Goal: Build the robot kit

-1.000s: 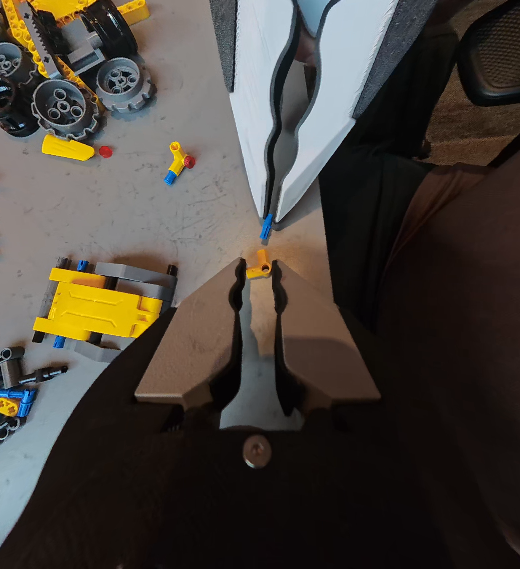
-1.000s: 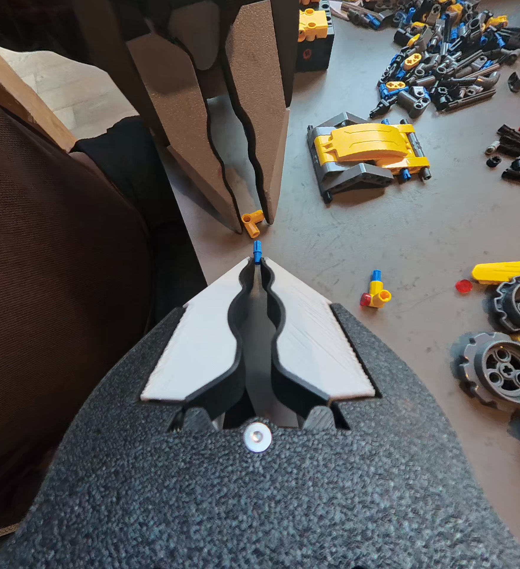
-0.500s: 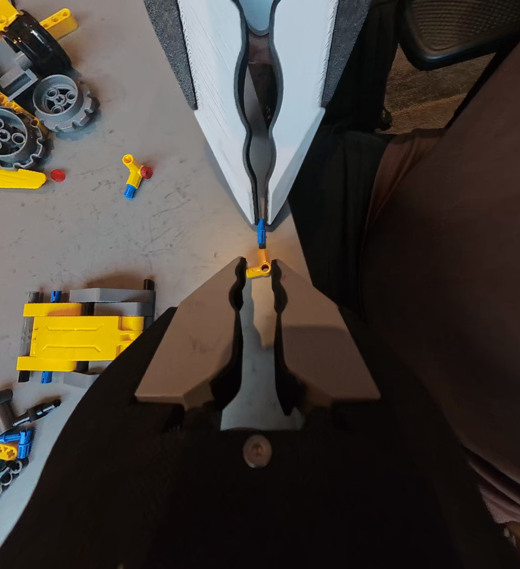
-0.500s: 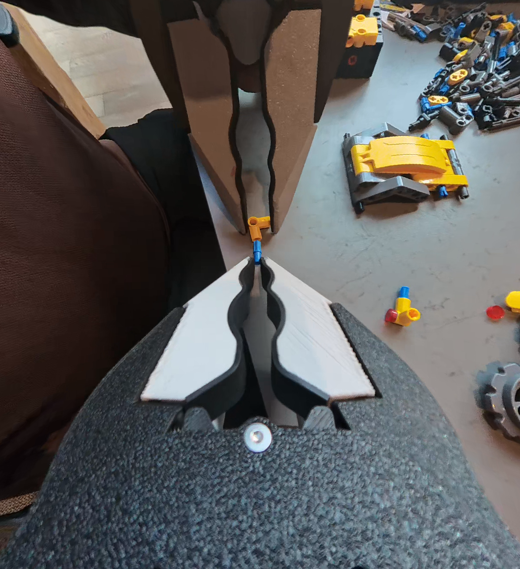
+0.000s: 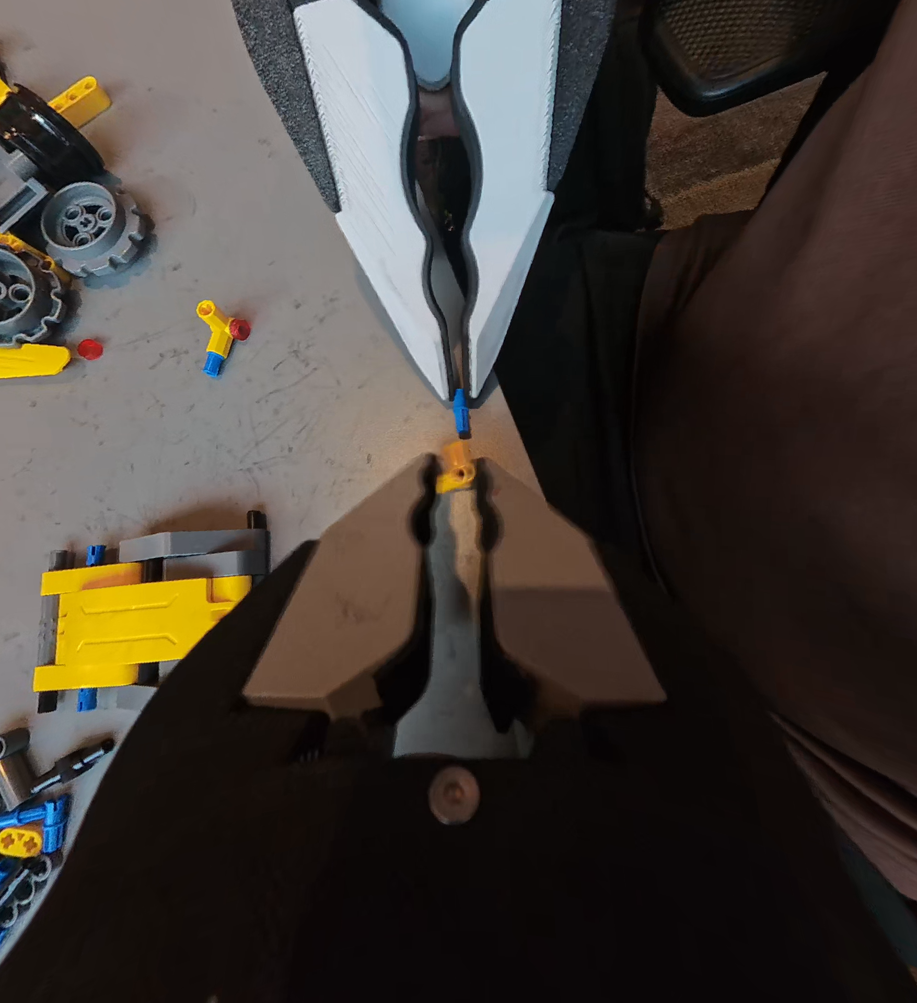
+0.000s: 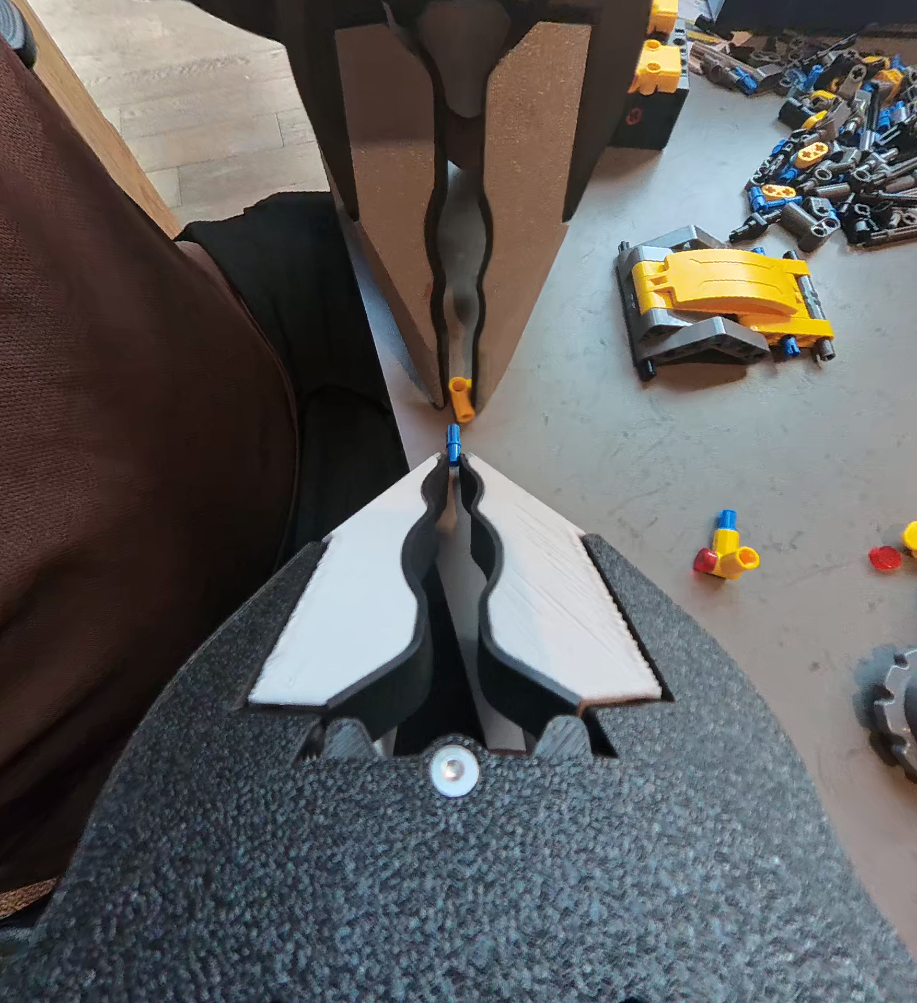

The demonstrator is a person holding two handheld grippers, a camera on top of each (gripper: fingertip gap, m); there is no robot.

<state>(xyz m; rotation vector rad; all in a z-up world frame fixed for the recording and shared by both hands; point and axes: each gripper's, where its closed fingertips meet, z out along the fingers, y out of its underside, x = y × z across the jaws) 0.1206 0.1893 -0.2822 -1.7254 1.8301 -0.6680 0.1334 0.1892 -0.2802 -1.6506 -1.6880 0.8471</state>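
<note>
Left tongs (image 5: 459, 471) pinch a small orange connector (image 5: 457, 468) at their tips; right tongs (image 6: 451, 461) pinch a blue pin (image 6: 452, 440). The two parts face each other tip to tip, just apart, above the near edge of the grey bench (image 5: 260, 423). A yellow-and-grey assembly (image 5: 136, 613) lies on the bench well to the left.

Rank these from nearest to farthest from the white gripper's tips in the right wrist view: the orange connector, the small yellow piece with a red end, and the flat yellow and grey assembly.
1. Orange connector: just ahead of the right gripper, pinched by the brown gripper.
2. Small yellow piece with a red end: loose on the table, to the right.
3. Flat yellow and grey assembly: farther right and ahead.
</note>
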